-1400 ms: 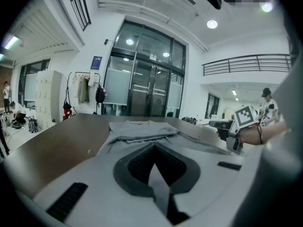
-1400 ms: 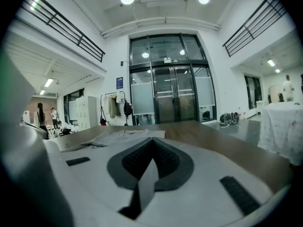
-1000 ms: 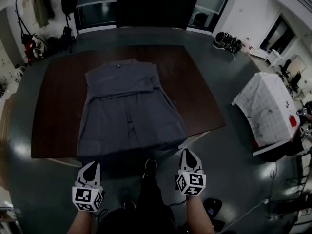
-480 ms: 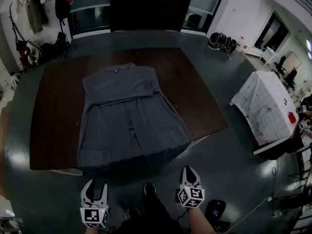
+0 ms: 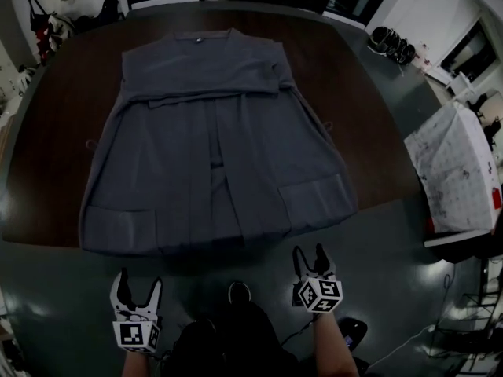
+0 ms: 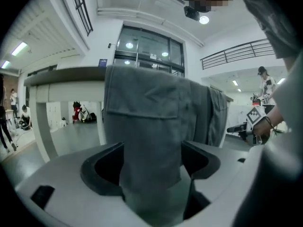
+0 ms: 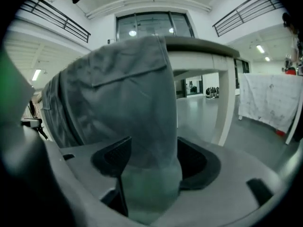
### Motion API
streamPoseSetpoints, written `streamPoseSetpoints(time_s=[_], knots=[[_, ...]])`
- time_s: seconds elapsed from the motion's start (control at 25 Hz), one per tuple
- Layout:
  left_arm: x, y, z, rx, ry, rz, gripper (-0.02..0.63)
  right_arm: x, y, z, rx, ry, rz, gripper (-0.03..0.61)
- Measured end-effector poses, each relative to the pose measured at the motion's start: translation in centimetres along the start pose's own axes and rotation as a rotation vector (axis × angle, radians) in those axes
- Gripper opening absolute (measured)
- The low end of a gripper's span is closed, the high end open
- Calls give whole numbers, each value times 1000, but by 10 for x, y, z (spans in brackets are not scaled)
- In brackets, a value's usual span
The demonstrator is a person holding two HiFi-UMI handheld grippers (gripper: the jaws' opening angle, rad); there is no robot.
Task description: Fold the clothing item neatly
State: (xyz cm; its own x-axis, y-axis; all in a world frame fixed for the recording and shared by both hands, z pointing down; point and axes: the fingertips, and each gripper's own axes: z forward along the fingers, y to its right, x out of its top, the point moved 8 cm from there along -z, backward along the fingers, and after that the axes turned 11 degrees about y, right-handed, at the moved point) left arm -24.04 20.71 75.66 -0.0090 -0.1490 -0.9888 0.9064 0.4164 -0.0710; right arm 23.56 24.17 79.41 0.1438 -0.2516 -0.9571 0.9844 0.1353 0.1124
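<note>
A grey sleeveless garment [image 5: 212,132] lies spread on the dark brown table [image 5: 47,132], collar at the far side, hem with two pockets hanging over the near edge. My left gripper [image 5: 137,280] is below the hem's left corner and my right gripper [image 5: 310,251] below its right corner, both a little short of the cloth. Their jaws are opening. In the left gripper view the hanging cloth [image 6: 147,112] fills the gap ahead of the left gripper [image 6: 151,164]. The right gripper [image 7: 150,162] faces the same cloth [image 7: 128,98]. No pad presses on it.
A white-covered table [image 5: 464,171] stands at the right, with shoes [image 5: 391,42] on the floor behind it. The person's foot [image 5: 238,291] is between the grippers. A white table leg [image 7: 227,103] is right of the cloth. A person [image 6: 265,86] stands far off.
Both grippers went from shut to open, the left first. The head view has tilted down and closer, so the garment fills more of the frame.
</note>
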Motion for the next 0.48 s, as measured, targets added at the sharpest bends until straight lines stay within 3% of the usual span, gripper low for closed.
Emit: streamPoseSetpoints(time_s=[0.24,0.48], knots=[[-111,-17,22,1,-68,-33,440,-84,24,54,131,-98,-63,305],[-184,-55,45,38,-67,-82,468,-133,40,98,140,-88,-109,336]])
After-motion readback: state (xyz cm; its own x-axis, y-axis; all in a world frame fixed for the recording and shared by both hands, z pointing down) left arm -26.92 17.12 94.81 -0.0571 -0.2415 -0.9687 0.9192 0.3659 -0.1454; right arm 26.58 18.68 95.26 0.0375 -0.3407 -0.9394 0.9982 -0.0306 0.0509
